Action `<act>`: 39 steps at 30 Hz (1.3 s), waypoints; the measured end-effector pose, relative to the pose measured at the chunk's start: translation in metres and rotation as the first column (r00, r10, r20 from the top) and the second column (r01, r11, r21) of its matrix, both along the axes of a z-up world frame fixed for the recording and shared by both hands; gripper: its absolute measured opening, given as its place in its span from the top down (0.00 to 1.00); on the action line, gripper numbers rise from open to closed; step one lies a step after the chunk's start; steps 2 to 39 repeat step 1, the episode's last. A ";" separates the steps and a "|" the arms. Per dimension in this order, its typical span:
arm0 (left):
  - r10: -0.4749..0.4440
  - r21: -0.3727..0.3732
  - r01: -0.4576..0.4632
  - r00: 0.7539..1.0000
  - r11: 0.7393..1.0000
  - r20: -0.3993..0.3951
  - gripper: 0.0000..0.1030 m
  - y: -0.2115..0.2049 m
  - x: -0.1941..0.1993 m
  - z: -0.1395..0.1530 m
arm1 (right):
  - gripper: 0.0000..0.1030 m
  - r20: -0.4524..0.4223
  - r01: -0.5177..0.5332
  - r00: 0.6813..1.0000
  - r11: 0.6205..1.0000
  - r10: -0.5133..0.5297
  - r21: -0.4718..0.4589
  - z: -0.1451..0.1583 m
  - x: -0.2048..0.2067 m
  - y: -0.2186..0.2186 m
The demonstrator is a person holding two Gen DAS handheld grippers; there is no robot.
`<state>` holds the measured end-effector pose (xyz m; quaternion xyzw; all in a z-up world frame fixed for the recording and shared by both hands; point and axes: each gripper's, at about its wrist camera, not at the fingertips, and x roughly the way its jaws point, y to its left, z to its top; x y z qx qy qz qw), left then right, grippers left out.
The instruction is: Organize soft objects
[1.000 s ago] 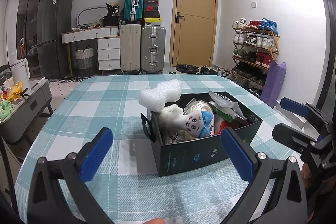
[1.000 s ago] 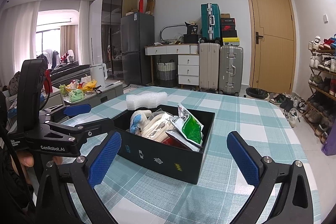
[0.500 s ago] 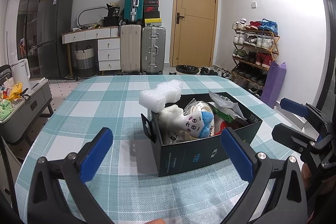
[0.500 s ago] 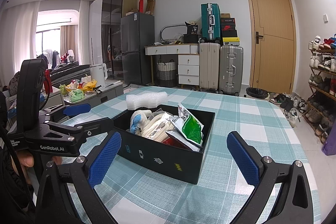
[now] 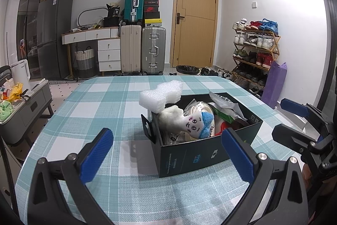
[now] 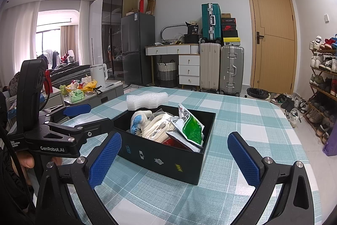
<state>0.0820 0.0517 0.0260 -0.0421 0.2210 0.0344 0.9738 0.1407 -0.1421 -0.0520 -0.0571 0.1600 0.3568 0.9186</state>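
On the checked desk (image 5: 101, 111) ahead of us sits a black box (image 5: 202, 153) with the soft things in it: a plush toy (image 5: 189, 121) at the near corner, a coil of white rope (image 6: 157, 128), a green packet (image 6: 190, 127). A white foam piece (image 5: 161, 95) lies across the box's far rim, sticking out past it. Our left tongs (image 5: 166, 158) and right tongs (image 6: 173, 158) both hover released, grasping nothing, short of the box. We judge this fits either a filled box at the finish or one waiting to be emptied; the frames do not settle which.
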 end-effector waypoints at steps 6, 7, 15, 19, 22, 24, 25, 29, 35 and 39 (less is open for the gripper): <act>0.000 0.000 0.000 1.000 1.000 0.001 0.00 0.000 0.000 0.001 | 0.00 0.000 0.000 1.000 1.000 0.000 0.000 0.000 0.000 0.000; 0.000 0.000 0.000 1.000 1.000 0.001 0.00 0.000 0.000 0.001 | 0.00 0.000 0.000 1.000 1.000 0.000 0.000 0.000 0.000 0.000; 0.000 0.000 0.000 1.000 1.000 0.001 0.00 0.000 0.000 0.001 | 0.00 0.000 0.000 1.000 1.000 0.000 0.000 0.000 0.000 0.000; 0.000 0.000 0.000 1.000 1.000 0.001 0.00 0.000 0.000 0.001 | 0.00 0.000 0.000 1.000 1.000 0.000 0.000 0.000 0.000 0.000; 0.000 0.000 0.000 1.000 1.000 0.001 0.00 0.000 0.000 0.001 | 0.00 0.000 0.000 1.000 1.000 0.000 0.000 0.000 0.000 0.000; 0.000 0.000 0.000 1.000 1.000 0.001 0.00 0.000 0.000 0.001 | 0.00 0.000 0.000 1.000 1.000 0.000 0.000 0.000 0.000 0.000; 0.000 0.000 0.000 1.000 1.000 0.001 0.00 0.000 0.000 0.001 | 0.00 0.000 0.000 1.000 1.000 0.000 0.000 0.000 0.000 0.000; 0.000 0.000 0.000 1.000 1.000 0.001 0.00 0.000 0.000 0.001 | 0.00 0.000 0.000 1.000 1.000 0.000 0.000 0.000 0.000 0.000; 0.000 0.000 0.000 1.000 1.000 0.001 0.00 0.000 0.000 0.001 | 0.00 0.000 0.000 1.000 1.000 0.000 0.000 0.000 0.000 0.000; 0.000 0.000 0.000 1.000 1.000 0.001 0.00 0.000 0.000 0.001 | 0.00 0.000 0.000 1.000 1.000 0.000 0.000 0.000 0.000 0.000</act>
